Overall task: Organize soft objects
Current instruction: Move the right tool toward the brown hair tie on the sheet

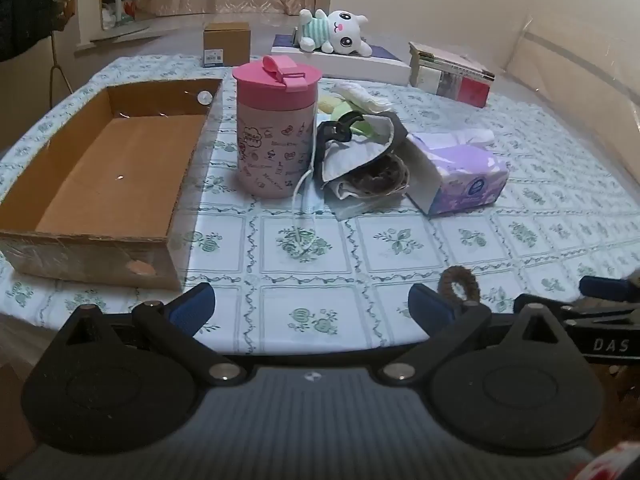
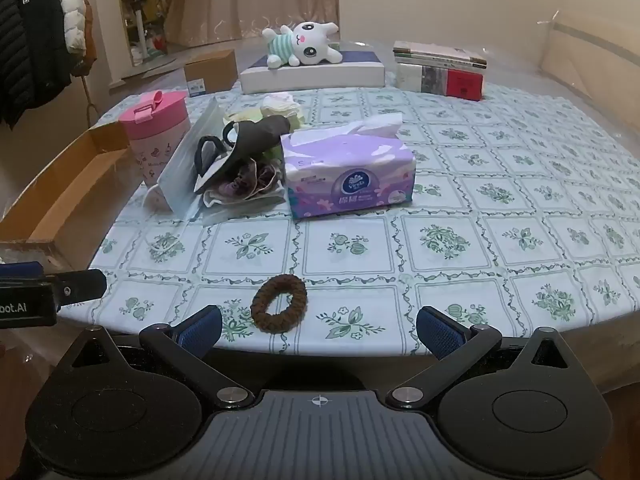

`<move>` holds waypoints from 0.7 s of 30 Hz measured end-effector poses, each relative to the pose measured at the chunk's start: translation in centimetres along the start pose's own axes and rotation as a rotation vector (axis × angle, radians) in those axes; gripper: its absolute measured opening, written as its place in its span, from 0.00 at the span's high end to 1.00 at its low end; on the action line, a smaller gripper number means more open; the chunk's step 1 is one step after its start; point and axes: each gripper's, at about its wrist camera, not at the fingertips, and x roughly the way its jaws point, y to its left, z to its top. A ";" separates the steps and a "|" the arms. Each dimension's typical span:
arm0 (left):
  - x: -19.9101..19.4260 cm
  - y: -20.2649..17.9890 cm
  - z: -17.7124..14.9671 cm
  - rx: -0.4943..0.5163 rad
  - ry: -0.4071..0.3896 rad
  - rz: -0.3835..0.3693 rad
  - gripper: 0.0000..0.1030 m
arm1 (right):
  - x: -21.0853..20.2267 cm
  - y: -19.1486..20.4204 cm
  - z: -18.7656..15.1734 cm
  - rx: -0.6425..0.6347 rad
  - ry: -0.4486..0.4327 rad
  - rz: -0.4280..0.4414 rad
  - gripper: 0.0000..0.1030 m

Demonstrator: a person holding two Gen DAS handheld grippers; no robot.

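Left gripper: the left gripper (image 1: 311,307) is held with its blue-padded fingers (image 1: 191,307) spread wide apart above the near table edge; nothing is gripped or touched.
Right gripper: the right gripper (image 2: 319,330) is likewise spread wide, with nothing between the fingers; the brown braided hair tie (image 2: 279,303) lies flat on the green-patterned tablecloth (image 2: 480,208) just ahead of them, nearer the left finger, not touched.
Left view only: the inside of the open shallow cardboard box (image 1: 104,184) is seen in full, with bare cardboard floor; the hair tie is half hidden behind the right finger.
Right view only: the hair tie is seen whole as a closed ring, and the printed front of the purple soft tissue pack (image 2: 347,172) is visible.
Soft objects: a heap of face masks (image 2: 232,164), white, grey and black, lies between the pink lidded cup (image 1: 276,128) and the tissue pack, touching both.
Far edge: a white plush rabbit in a striped shirt (image 2: 304,45) lies on a flat white box (image 2: 312,74), well apart from the heap.
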 end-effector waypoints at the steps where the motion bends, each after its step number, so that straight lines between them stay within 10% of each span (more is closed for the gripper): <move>1: 0.0 -0.1 0.0 0.004 0.001 0.001 0.01 | 0.0 0.0 0.0 0.000 -0.001 -0.001 0.01; 21: -0.6 -0.5 0.3 0.008 -0.018 -0.004 0.01 | -0.1 0.1 0.1 0.002 -0.008 -0.006 0.00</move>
